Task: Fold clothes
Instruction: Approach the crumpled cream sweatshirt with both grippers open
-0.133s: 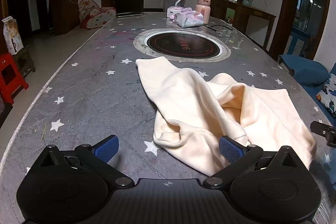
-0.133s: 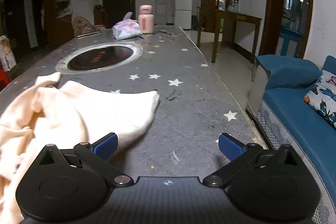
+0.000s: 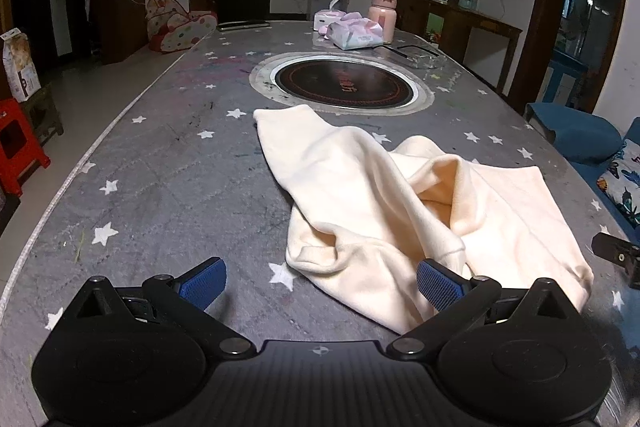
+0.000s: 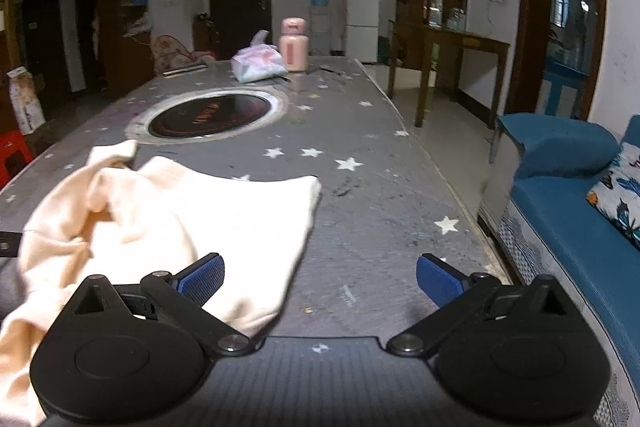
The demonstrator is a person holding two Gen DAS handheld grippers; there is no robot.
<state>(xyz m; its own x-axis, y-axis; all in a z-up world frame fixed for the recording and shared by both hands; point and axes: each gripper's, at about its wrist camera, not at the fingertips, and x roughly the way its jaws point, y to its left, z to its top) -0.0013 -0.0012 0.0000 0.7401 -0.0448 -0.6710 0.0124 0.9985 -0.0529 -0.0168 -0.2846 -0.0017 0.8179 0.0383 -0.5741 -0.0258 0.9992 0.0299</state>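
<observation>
Sweater (image 3: 400,203), cream and crumpled on the starred table (image 3: 160,187), lies just ahead of both spread, empty tongs, left gripper (image 3: 320,283) and right gripper (image 4: 320,277).

**Dim indoor light, fisheye bending, right view smearing**

Both views are showing a dim room, with daylight coming in through the window (image 3: 596,7) at far right and washing the white walls unevenly. Corners are darkening into black vignette. Straight lines are bowing outward: the table (image 3: 160,163) edge is curving strongly. The left wrist view is staying sharp, stars and scuffs reading crisply. The right wrist view is blurring, with the cream garment (image 4: 168,219) and the tabletop (image 4: 380,195) smearing. The garment is casting a soft shadow in its folds. The inset hotplate (image 3: 344,87) is reflecting faintly.
</observation>
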